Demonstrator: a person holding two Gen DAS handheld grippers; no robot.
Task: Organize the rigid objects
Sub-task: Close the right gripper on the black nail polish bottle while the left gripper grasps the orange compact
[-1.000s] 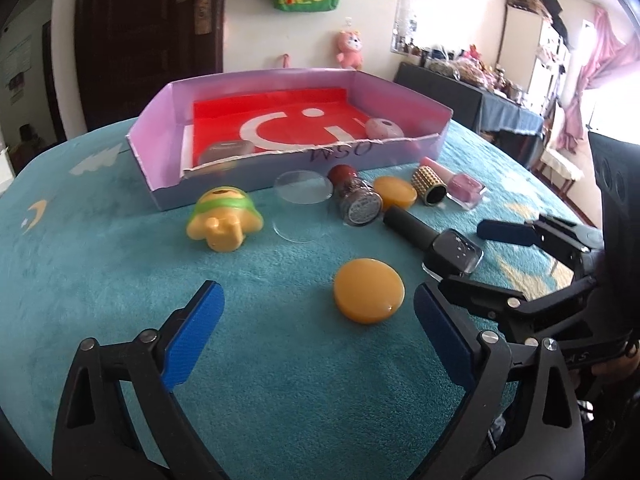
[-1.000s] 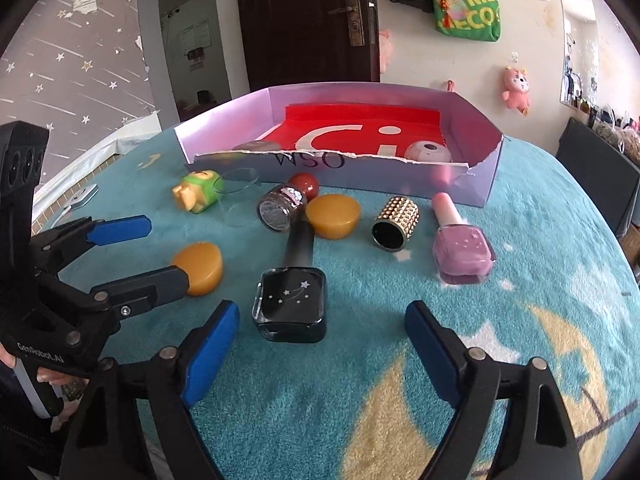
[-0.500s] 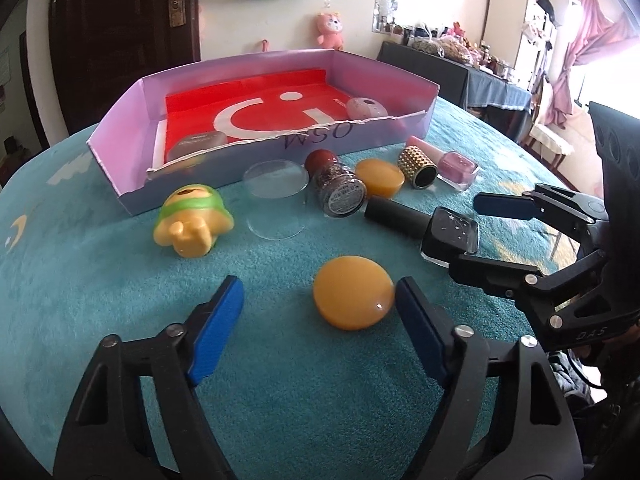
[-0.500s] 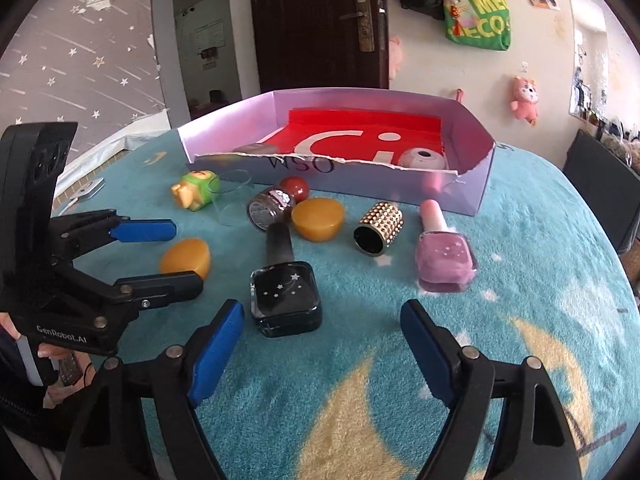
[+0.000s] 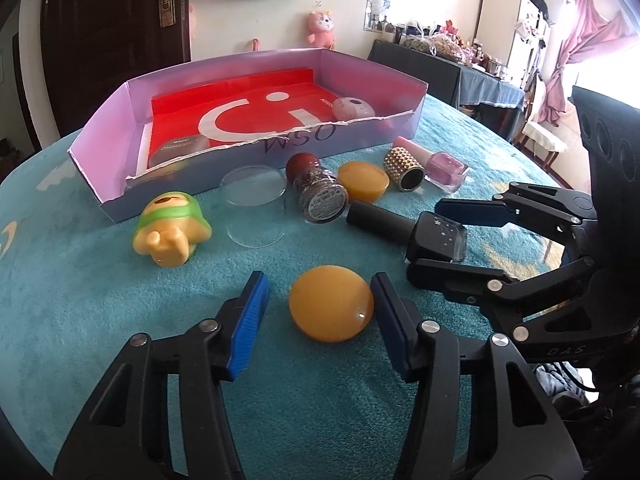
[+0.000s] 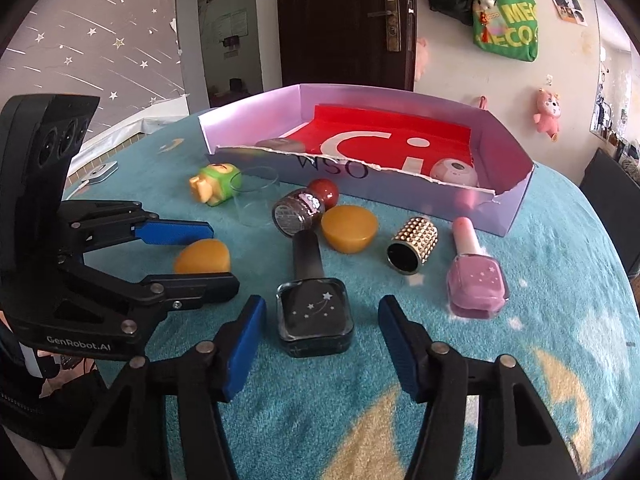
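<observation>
My left gripper [image 5: 318, 312] is open with its blue pads on either side of an orange dome-shaped piece [image 5: 331, 303], the right pad close to its edge. My right gripper [image 6: 320, 334] is open around the square base of a black nail polish bottle [image 6: 314, 308] lying on the teal cloth. A purple box [image 5: 120, 160] with a red floor stands behind, holding a white round case [image 5: 353, 109] and a grey compact [image 5: 178, 149]. In the right wrist view the left gripper [image 6: 200, 256] brackets the orange piece [image 6: 202, 257].
On the cloth before the box lie a green-and-yellow toy [image 5: 170, 230], a clear round lid [image 5: 254, 208], a glitter jar with red cap [image 5: 316, 192], a second orange dome [image 5: 363, 182], a studded gold tube [image 5: 404, 170] and a pink nail polish [image 5: 442, 166].
Both grippers moved forward and down. The left one now straddles the orange piece and the right one the black bottle. Both have narrowed but stay open.
</observation>
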